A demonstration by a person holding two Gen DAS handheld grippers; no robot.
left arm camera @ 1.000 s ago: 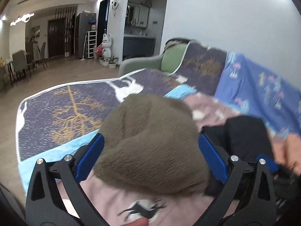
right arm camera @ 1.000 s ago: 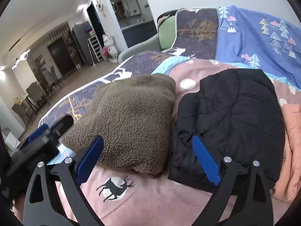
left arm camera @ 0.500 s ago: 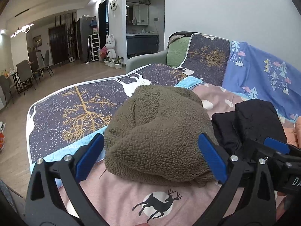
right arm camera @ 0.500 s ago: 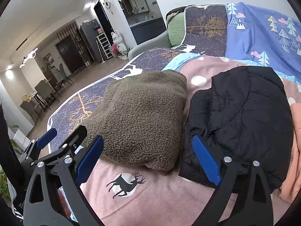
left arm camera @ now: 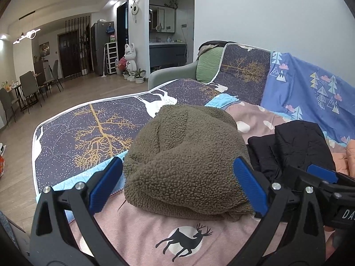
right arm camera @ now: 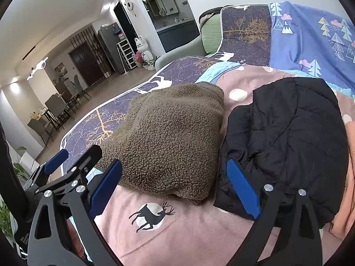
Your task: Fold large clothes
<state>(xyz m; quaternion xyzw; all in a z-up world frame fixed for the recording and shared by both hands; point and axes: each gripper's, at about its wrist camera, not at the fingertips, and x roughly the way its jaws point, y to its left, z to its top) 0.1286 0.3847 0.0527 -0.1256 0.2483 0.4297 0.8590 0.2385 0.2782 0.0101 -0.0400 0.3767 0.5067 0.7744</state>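
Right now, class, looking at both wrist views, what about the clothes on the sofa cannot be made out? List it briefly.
- Orange garment: cut off by the right edge in both views; its type and fold are unclear.
- Black jacket: in the left view, its near part is hidden behind the right gripper.
- Brown fleece: its underside and the layers inside the fold are hidden in both views.
- Left gripper: open, near the fleece; contact cannot be judged.
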